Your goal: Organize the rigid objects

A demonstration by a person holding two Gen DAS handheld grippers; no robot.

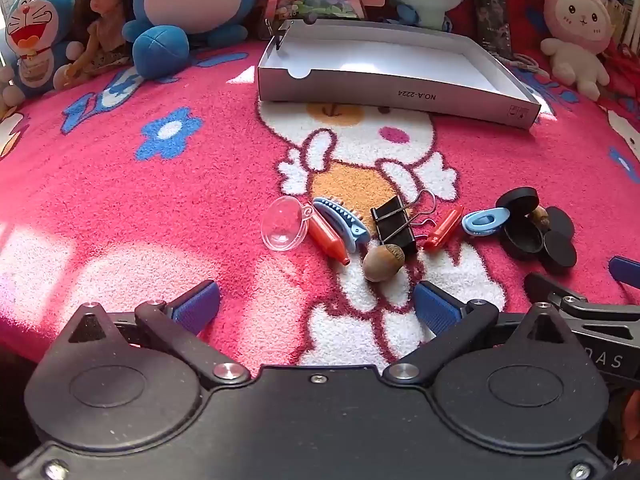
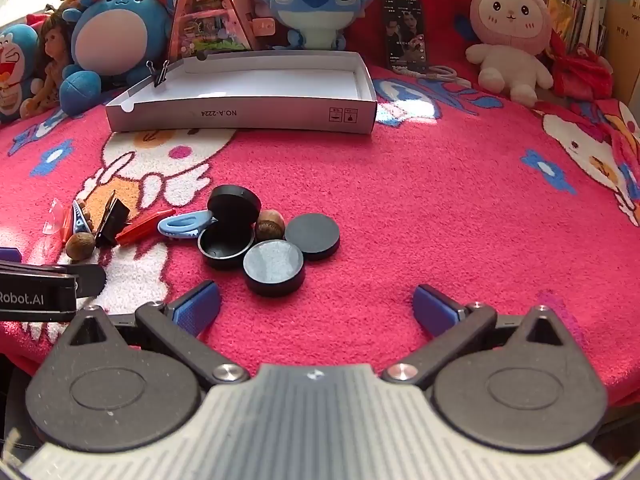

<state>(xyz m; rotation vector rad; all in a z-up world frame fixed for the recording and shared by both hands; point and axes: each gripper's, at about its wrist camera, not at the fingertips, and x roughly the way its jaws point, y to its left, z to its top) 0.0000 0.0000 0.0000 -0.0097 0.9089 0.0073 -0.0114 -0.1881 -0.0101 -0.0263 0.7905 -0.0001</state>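
Small rigid items lie on the pink blanket: a clear half-sphere (image 1: pixel 283 223), a blue hair clip (image 1: pixel 341 222), an orange cone piece (image 1: pixel 329 239), an acorn (image 1: pixel 383 262), a black binder clip (image 1: pixel 394 222), a red piece (image 1: pixel 443 227), a blue oval clip (image 1: pixel 485 221) and several black round caps (image 2: pixel 273 266). A white shallow box (image 1: pixel 394 66) sits behind them, also in the right wrist view (image 2: pixel 256 92). My left gripper (image 1: pixel 316 306) is open, just short of the acorn. My right gripper (image 2: pixel 316 306) is open, just short of the caps.
Plush toys line the back: Doraemon (image 1: pixel 34 36), a doll (image 1: pixel 106 20), a blue round plush (image 1: pixel 192 4), Stitch (image 2: pixel 316 4) and a pink bunny (image 2: pixel 510 28). A small binder clip (image 2: pixel 160 72) grips the box's left corner. A photo card (image 2: pixel 405 34) leans behind.
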